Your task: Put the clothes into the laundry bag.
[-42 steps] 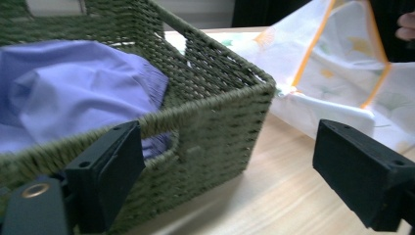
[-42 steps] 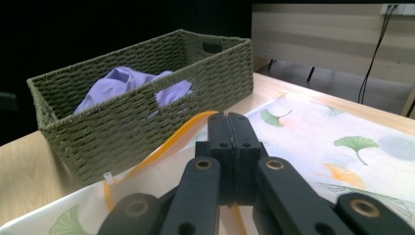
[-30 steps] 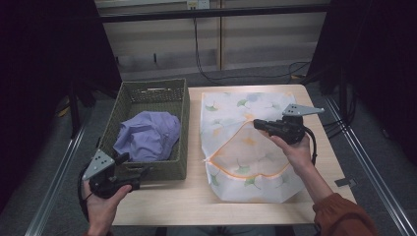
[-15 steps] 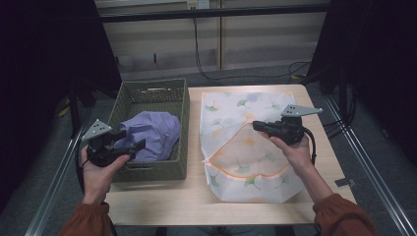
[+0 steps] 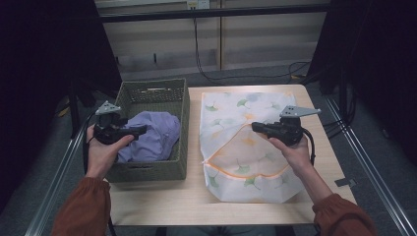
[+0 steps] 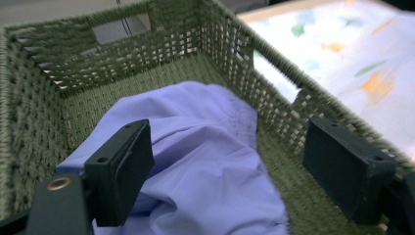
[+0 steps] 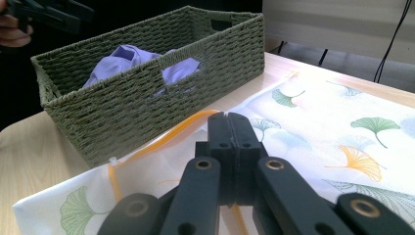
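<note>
While a person stands at a pale wooden table (image 5: 162, 206), each hand holds a black two-jaw gripper. On the table's left side sits a green woven rectangular basket (image 5: 147, 169), and inside it lies a crumpled lilac cloth garment (image 5: 152, 140), heaped toward the near end. The left gripper (image 5: 140, 130) hangs just above that heap with its jaws spread wide, cloth showing between them in the left gripper view (image 6: 205, 171). To the right lies a flat white mesh laundry bag printed with ginkgo leaves (image 5: 246, 105), its orange zipper (image 5: 221, 150) curving open across the front. The right gripper (image 5: 256, 128) has its jaws pressed together at the zipper's edge, apparently pinching the bag's upper layer. The garment looks light, soft and floppy; it will likely sag and trail, so a raised fold near the top of the heap seems the best place to pinch.
</note>
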A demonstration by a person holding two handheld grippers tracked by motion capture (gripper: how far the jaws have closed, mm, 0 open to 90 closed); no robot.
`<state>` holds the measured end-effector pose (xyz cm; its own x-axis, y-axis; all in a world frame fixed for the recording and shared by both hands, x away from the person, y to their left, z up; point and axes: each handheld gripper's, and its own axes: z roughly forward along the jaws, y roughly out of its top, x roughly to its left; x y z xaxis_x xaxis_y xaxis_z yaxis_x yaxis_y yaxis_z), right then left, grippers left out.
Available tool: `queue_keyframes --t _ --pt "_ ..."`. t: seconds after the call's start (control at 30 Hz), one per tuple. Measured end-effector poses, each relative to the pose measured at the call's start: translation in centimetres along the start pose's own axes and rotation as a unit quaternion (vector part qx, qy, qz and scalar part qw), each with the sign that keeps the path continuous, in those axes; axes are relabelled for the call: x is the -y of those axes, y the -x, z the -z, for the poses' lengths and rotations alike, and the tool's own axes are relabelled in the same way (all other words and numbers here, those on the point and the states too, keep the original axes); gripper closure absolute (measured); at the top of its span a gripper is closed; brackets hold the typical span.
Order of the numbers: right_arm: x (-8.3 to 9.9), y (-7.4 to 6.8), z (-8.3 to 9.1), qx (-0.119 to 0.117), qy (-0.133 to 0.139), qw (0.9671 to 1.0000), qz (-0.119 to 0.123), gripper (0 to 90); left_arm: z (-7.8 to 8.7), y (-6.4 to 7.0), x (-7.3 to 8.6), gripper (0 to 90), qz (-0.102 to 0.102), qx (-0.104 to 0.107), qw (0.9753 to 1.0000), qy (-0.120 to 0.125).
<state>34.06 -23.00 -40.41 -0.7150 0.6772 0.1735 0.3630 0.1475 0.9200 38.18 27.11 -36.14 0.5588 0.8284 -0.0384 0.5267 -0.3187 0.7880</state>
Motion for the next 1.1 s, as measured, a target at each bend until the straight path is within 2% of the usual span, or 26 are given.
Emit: queue_keyframes --t 0.17,0.27,0.33,0.37,0.5,0.53,0.57,0.6,0.63,0.77,0.8,0.87,0.93,0.97,1.0,1.1 --pt "0.1 0.1 -0.1 -0.002 -0.002 1.0000 -0.001 90.0 -1.9 -1.2 0.1 14.4 0.014 0.008 0.9997 -0.021" --pt "0.1 0.0 -0.2 -0.005 -0.005 1.0000 -0.001 90.0 -2.7 -1.1 0.2 11.2 0.005 0.004 0.9996 -0.028" --pt "0.1 0.0 -0.2 -0.007 -0.007 1.0000 0.000 90.0 -3.2 -1.2 0.2 10.2 0.005 0.010 0.9993 -0.036" --pt "0.1 0.0 -0.2 -0.007 -0.007 1.0000 0.000 90.0 -3.6 -1.3 0.2 9.6 0.000 0.013 0.9990 -0.043" --pt "0.1 0.0 -0.2 -0.006 -0.009 0.9999 0.000 90.0 -5.2 -1.9 0.5 7.9 0.013 0.016 0.9969 -0.075" --pt "0.2 0.1 -0.2 -0.007 -0.009 0.9999 0.001 90.0 -5.6 -2.2 0.6 7.9 0.020 0.023 0.9955 -0.090" --pt "0.2 0.0 -0.3 -0.007 -0.010 0.9999 0.001 90.0 -5.9 -2.4 0.7 7.3 0.017 0.026 0.9945 -0.100" --pt "0.2 0.0 -0.3 -0.008 -0.011 0.9999 0.001 90.0 -6.1 -2.4 0.9 7.4 0.017 0.016 0.9943 -0.104" --pt "0.2 0.0 -0.4 -0.009 -0.012 0.9999 0.002 90.0 -6.4 -2.5 1.0 7.6 0.020 0.015 0.9935 -0.111" --pt "0.2 0.1 -0.4 -0.009 -0.012 0.9999 0.002 90.0 -7.4 -2.7 1.3 6.4 0.024 0.023 0.9900 -0.137" --pt "0.2 0.1 -0.4 -0.009 -0.012 0.9999 0.002 90.0 -7.6 -2.8 1.3 6.3 0.016 0.024 0.9882 -0.151" --pt "0.2 0.1 -0.4 -0.008 -0.014 0.9999 0.000 90.0 -8.1 -2.6 1.4 6.3 0.002 0.011 0.9860 -0.167" --pt "0.2 0.2 -0.4 -0.008 -0.015 0.9999 -0.001 90.0 -8.6 -2.5 1.3 6.0 -0.004 0.021 0.9825 -0.185" --pt "0.2 0.2 -0.4 -0.008 -0.015 0.9999 -0.001 90.0 -8.8 -2.4 1.3 6.1 -0.007 0.019 0.9811 -0.192" --pt "0.2 0.2 -0.4 -0.008 -0.015 0.9999 -0.001 90.0 -9.1 -2.4 1.4 5.7 -0.003 0.021 0.9807 -0.194" --pt "0.2 0.1 -0.4 -0.009 -0.016 0.9998 -0.001 90.0 -9.8 -2.6 1.7 5.5 0.001 0.034 0.9748 -0.220"
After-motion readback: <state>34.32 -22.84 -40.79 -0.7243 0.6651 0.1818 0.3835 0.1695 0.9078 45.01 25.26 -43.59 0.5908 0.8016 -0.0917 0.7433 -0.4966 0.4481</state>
